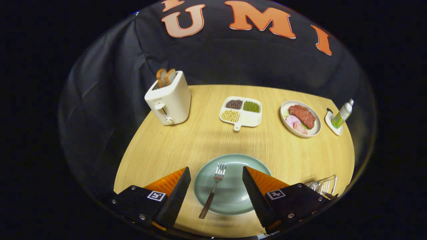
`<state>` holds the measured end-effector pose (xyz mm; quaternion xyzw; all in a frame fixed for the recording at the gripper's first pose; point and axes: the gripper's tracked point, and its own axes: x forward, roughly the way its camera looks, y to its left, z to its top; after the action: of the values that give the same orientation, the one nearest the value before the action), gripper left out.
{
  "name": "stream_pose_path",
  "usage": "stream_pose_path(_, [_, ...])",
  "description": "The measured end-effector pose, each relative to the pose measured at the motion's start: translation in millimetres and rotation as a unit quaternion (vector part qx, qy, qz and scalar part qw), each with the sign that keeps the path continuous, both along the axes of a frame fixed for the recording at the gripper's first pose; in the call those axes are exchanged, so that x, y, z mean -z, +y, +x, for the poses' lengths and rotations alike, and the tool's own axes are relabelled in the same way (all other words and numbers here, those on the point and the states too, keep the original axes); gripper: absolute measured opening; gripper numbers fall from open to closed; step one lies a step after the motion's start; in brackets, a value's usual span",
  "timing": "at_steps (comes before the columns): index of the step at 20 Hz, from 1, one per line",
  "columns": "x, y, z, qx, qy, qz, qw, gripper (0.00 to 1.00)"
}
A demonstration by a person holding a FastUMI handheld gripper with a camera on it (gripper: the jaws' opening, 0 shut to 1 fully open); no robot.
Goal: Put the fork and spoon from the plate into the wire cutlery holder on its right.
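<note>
Fork (213,188) lies on the pale green plate (233,196), tines pointing toward the far side of the table and its dark handle crossing the plate's near rim onto the wooden table (186,140). The gripper (217,175) hovers above with its fingers spread wide apart, one on each side of the fork, touching nothing. Just right of the plate, partly hidden behind the right finger, stands the wire cutlery holder (325,185). Beyond the plate sits a white divided dish (241,112) of beans and seeds. A round plate of meat and sliced vegetables (301,118) lies to its right, and a small green-labelled bottle (343,114) on a white coaster (333,124) stands further right. A white toaster (169,98) with two slices of toast (165,77) stands far left; small lettering on its front is too faint to read.
</note>
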<state>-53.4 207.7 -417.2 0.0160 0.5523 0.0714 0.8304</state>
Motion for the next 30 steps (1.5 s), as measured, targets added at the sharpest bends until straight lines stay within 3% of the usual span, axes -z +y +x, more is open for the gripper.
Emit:
stream_pose_path(10, [79.1,-3.3,-52.0,0.002,0.188,-0.035,0.982,0.75])
stream_pose_path(15, [96.0,-0.1,-62.8,0.005,0.239,-0.049,0.970,0.57])
stream_pose_path(21, [109.5,-2.5,-64.2,0.023,0.260,-0.063,0.963,0.24])
stream_pose_path(25, [109.6,-1.9,-63.6,0.031,0.254,-0.045,0.966,0.09])
stream_pose_path(30, [97.2,-4.5,-54.1,0.019,0.217,-0.027,0.976,0.04])
